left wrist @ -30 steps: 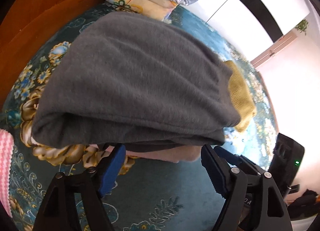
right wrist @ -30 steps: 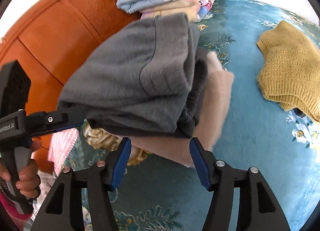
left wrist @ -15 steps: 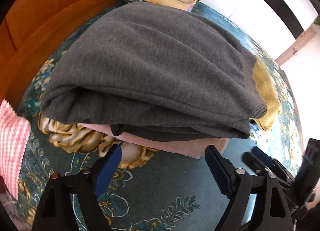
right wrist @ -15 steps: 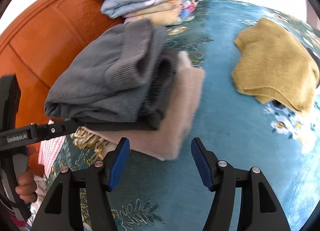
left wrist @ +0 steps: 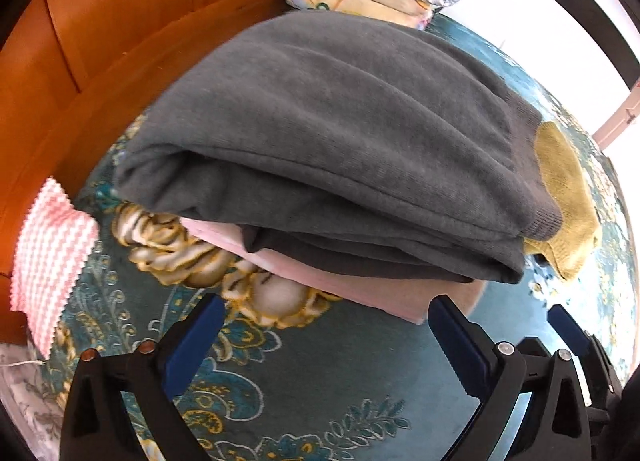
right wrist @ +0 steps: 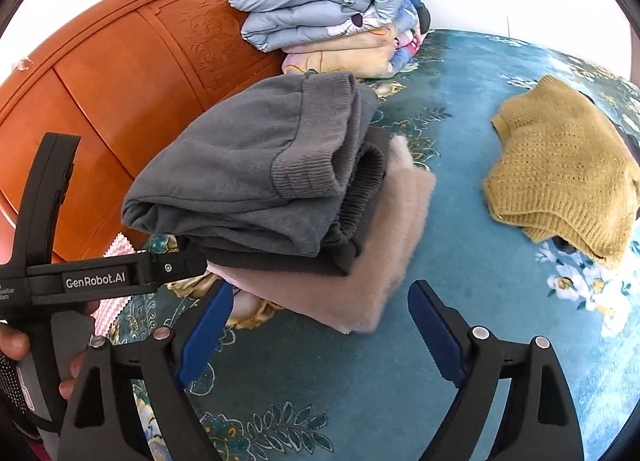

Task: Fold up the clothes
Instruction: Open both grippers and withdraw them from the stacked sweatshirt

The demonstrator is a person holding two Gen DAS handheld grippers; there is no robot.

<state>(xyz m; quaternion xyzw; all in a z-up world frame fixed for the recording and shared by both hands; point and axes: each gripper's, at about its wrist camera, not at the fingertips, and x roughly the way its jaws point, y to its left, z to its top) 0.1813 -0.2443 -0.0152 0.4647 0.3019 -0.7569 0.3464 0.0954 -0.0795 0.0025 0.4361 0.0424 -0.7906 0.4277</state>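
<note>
While both grippers open, nothing contained — grey sweater [right wrist: 256,165] tops pile.

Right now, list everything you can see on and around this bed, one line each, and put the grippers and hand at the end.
grey sweatshirt: one, grey, folded, top of the near stack
dark garment: one, charcoal, folded beneath it
pink garment: one, pale pink, bottom of the stack
yellow sweater: one, mustard knit, apart on the right
bedding pile: one, light blue quilt over cream layers, by the headboard
headboard: one, orange-brown wood, behind
bedspread: one, teal floral
pink cloth: one, pink and white, left edge
left gripper: jaws opening, nothing between
right gripper: jaws opening, nothing between
hand: one, holding the left gripper's handle
</note>
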